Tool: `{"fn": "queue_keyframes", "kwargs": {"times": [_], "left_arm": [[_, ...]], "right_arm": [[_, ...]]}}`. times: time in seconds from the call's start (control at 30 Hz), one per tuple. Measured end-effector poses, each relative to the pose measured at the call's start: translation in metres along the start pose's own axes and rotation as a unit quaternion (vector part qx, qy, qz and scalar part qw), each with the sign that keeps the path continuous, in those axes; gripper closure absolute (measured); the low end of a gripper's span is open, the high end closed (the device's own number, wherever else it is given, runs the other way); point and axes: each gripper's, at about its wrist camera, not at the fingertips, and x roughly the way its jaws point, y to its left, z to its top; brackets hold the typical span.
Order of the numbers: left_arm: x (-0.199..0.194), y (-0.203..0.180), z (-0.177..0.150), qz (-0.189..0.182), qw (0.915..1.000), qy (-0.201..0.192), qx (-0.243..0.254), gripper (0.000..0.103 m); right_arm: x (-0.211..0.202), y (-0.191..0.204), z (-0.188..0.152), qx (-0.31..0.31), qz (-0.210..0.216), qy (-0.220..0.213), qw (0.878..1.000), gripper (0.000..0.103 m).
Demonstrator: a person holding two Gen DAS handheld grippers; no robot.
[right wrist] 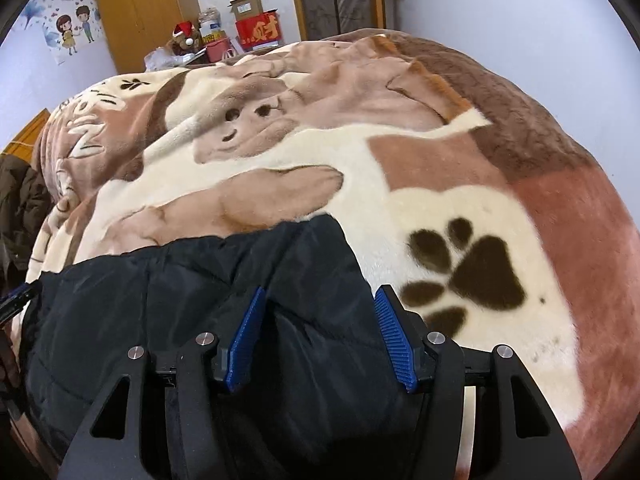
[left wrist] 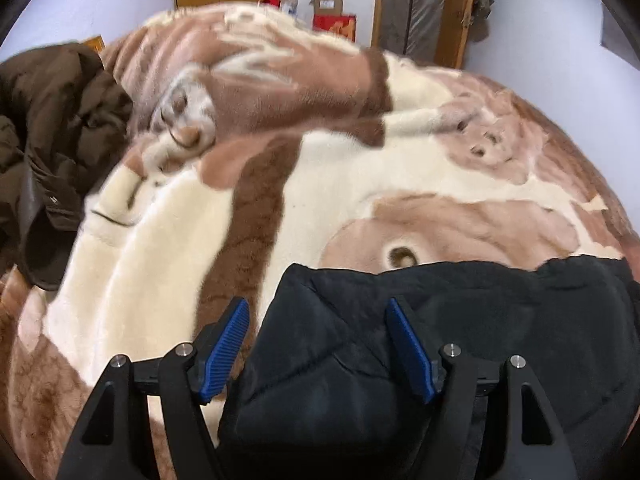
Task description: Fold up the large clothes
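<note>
A black puffy jacket [left wrist: 460, 340] lies on a bed, on top of a soft blanket [left wrist: 192, 248] with brown and cream dog pictures and a big paw print [right wrist: 464, 276]. The jacket sits at the near edge of the bed, close to both cameras. It looks bunched into a thick, short block, so it seems to have been folded at least once. Its far edge runs in a fairly even line across the blanket.

The left gripper [left wrist: 318, 346] is open, with its two blue fingers spread wide. The left end of the jacket sits between them, but the fingers are not squeezing it. The right gripper [right wrist: 322, 340] is open too. Its blue fingers stand apart over the right end of the jacket, and they do not pinch the cloth either.

A brown coat [left wrist: 52, 148] lies in a messy heap on the far left side of the bed, well apart from the black jacket. It does not look folded at all.

So I think the black jacket is partly done or nearly done. It may still need one more fold or some smoothing. The brown coat looks like the next job. How neat the hidden near side of the jacket is, I cannot tell.
</note>
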Motion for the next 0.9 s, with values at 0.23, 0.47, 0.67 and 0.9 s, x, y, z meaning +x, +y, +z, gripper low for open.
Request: {"fn": "queue_keyframes", "kwargs": {"times": [0.23, 0.47, 0.67, 0.9], "left_arm": [[0.037, 0.007, -0.015, -0.022, 0.9985, 0.026, -0.042, 0.028], [0.044, 0.003, -0.018, -0.016, 0.9988, 0.023, -0.039, 0.027], [0.017, 0.002, -0.007, 0.002, 0.9996, 0.012, -0.024, 0.030], [-0.069, 0.011, -0.010, -0.016, 0.9971, -0.072, -0.019, 0.030]], "right_arm": [[0.048, -0.013, -0.019, 0.017, -0.010, 0.043, 0.999, 0.049], [0.055, -0.009, -0.023, 0.003, -0.023, 0.042, 0.999, 0.049], [0.024, -0.005, -0.013, -0.003, -0.040, 0.027, 0.999, 0.049], [-0.076, -0.005, -0.026, -0.017, 0.010, -0.069, 0.997, 0.049]]}}
